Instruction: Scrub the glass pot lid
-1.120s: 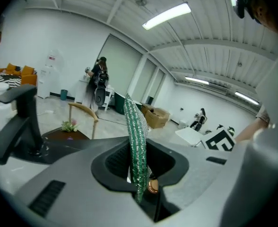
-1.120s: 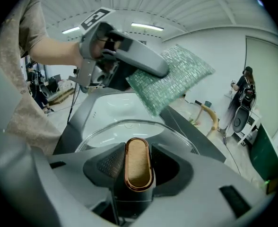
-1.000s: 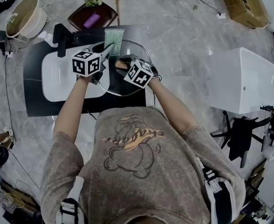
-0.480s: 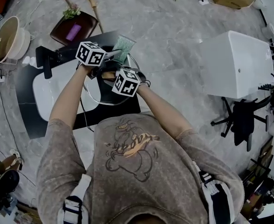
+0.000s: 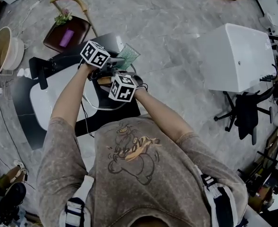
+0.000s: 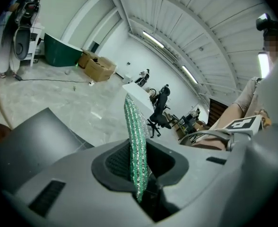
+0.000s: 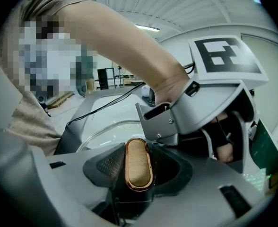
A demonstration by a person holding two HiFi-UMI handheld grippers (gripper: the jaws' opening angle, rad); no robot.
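Observation:
The glass pot lid (image 5: 93, 106) is held tilted over the white sink (image 5: 42, 103). Its steel rim (image 7: 101, 130) also curves below the jaws in the right gripper view. My right gripper (image 5: 107, 80) is shut on the lid's oval wooden handle (image 7: 138, 163), which stands upright between the pads. My left gripper (image 5: 117, 59) is just beyond it, shut on a green scrub pad (image 5: 128, 56). In the left gripper view the pad (image 6: 134, 136) sticks up edge-on from the jaws. The left gripper's body (image 7: 210, 103) sits right above the handle in the right gripper view.
The sink is set in a black counter (image 5: 23, 122) with a black faucet (image 5: 39, 68) at its far side. On the floor stand a basket with a plant (image 5: 65, 32), a beige tub (image 5: 1, 50), a white cabinet (image 5: 236, 58) and an office chair (image 5: 245, 116).
The head view has swung, so everything sits further left and the cabinet closer. Both grippers stay together on the lid. The green pad now leans to the right instead of pointing straight away.

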